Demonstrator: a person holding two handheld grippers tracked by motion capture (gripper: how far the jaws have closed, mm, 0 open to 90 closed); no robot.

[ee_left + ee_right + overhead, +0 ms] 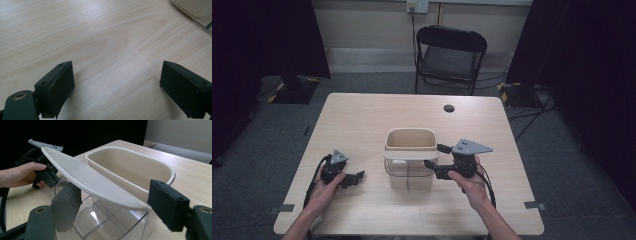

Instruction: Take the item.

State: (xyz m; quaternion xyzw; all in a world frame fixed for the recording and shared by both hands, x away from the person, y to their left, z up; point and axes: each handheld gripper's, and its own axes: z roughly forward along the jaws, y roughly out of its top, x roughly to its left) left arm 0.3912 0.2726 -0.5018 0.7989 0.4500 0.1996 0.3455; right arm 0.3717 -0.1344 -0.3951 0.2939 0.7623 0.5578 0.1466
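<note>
Right gripper [113, 212]: fingers [168, 203] apart, one on either side of the near end of the cream lid [90, 178]. The lid end lies between them; pad contact cannot be judged, and a gap shows at the left finger. The lid sits tilted, its far end raised towards the left gripper [46, 176]. Just beyond the fingers is the clear container [105, 220], with a cream inner tub [130, 167] seated in its far half. An inner divider shows through the clear wall below the fingers.

Left gripper [117, 90]: fingers [58, 85] wide apart, nothing between them, bare desk [100, 37] beneath. A corner of the container [197, 10] is at the upper right, well ahead of the fingers.

High view: the right gripper [430, 156] meets the container [409, 175] from its right side, with the lid [409, 154] across the container's middle. The left gripper [357, 177] rests on the desk [362, 115], apart from the container's left side. A dark round spot [449, 108] lies on the far part of the desk; a black folding chair [449, 57] stands behind.

View comparison: the lid's tilt and the divider are clear from the right gripper view; the high view gives the layout of both hands.
</note>
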